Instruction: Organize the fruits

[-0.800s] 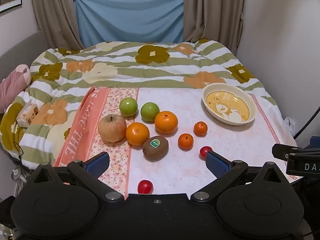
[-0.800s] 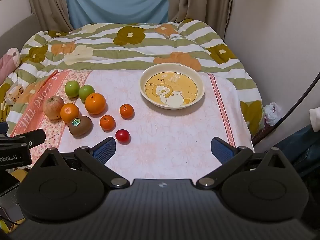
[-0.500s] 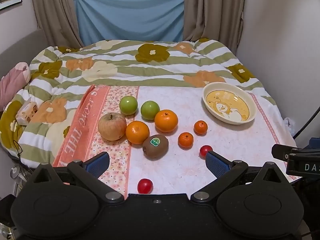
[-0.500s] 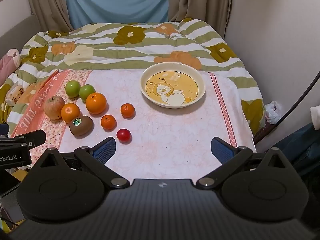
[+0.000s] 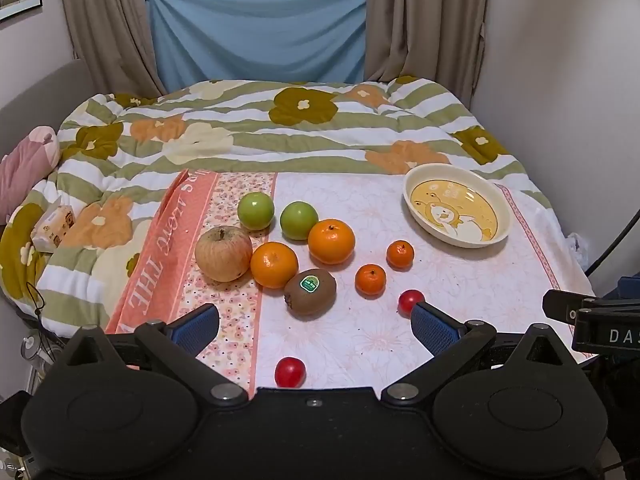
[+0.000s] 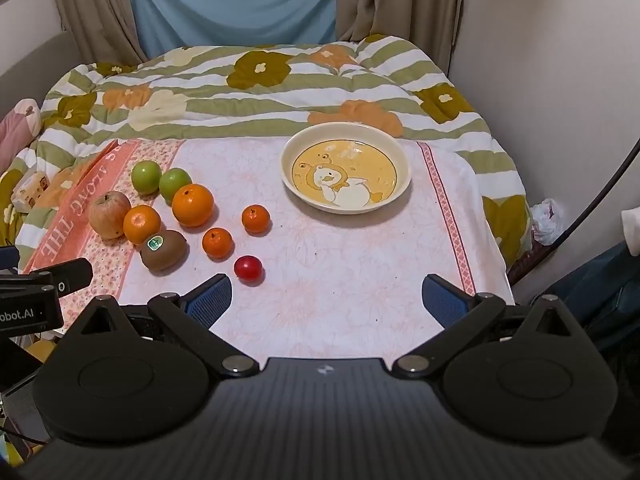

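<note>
Ahead of the right gripper [image 6: 326, 294], the kiwi [image 6: 164, 254] and the bowl [image 6: 286, 168] now sit a shade higher and further to its right (a slight drift of the view). Ahead of the left gripper [image 5: 314, 320], the bowl [image 5: 408, 200] and the quilt [image 5: 240, 148] have crept slightly upward too.

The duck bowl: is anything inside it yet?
Nothing. The bowl holds no fruit; both wrist views show only the duck picture printed on its bottom. The kiwi, the oranges and the other fruit lie on the cloth beside it. The bowl hides what is under it.
</note>
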Motion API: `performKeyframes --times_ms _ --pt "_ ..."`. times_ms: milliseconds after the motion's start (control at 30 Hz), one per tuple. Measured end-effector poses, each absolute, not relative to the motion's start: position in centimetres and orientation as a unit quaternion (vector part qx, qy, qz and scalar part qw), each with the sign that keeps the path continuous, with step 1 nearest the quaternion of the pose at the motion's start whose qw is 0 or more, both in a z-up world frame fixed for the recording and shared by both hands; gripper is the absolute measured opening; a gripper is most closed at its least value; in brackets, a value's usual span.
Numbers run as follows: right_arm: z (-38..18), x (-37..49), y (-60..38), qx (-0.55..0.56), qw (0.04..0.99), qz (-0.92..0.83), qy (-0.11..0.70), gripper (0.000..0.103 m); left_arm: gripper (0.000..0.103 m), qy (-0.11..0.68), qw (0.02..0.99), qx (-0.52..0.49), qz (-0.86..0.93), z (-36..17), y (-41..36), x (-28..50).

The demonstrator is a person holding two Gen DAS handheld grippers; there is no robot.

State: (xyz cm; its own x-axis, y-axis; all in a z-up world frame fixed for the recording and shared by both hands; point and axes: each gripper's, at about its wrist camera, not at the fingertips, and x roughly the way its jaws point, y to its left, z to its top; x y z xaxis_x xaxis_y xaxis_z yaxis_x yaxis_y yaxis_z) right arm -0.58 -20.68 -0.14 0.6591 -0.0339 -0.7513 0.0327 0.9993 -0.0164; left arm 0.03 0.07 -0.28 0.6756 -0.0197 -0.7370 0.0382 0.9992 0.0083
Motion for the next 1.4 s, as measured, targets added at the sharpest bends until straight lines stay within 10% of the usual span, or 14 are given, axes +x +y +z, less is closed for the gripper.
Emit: performKeyframes --times_ms 1400 --pt "-0.26 -1.04 -20.93 0.003 0.911 -0.015 0.413 0.103 0.103 0.403 0.915 0.016 -0.017 -0.08 -0.12 -0.2"
